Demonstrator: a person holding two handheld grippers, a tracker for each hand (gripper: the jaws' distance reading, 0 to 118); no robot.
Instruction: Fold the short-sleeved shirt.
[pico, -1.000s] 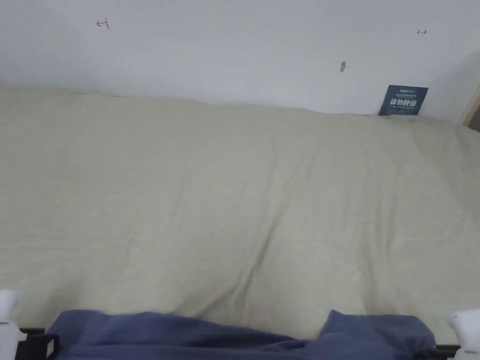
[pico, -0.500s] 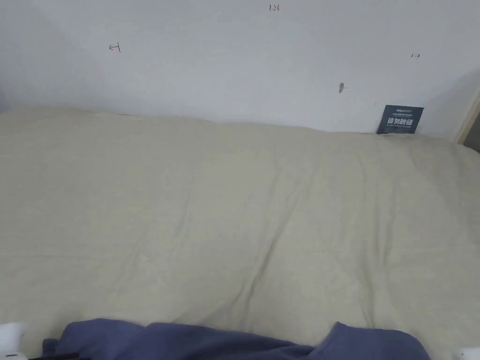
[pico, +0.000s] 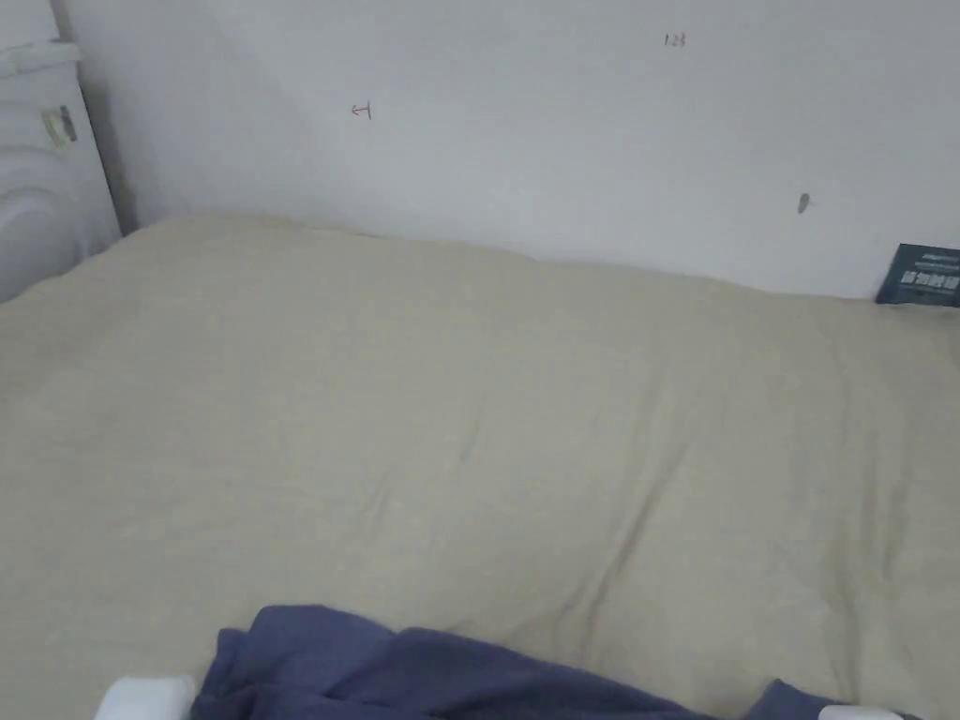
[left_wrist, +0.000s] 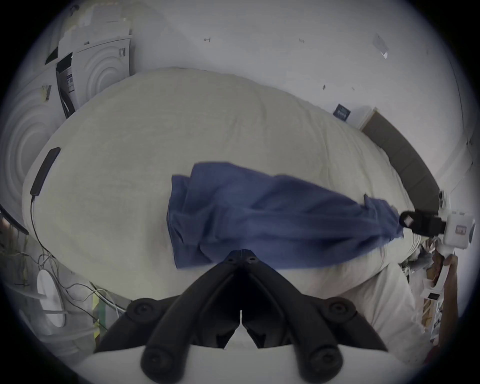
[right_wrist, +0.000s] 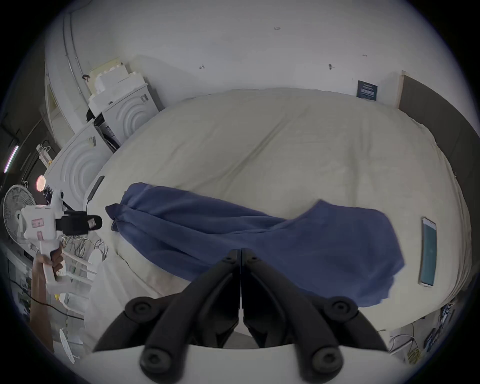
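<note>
Between the two sets of fingers, the crumpled blue short-sleeved shirt stretches across the near edge of the cream-sheeted bed. Left gripper and right gripper both show fingers pressed together at the tips against shirt fabric; whether cloth is pinched cannot be told. Seen from the right gripper view, a hand holds the left gripper level, pointing at the shirt's end. A flat phone lies beyond the shirt.
</note>
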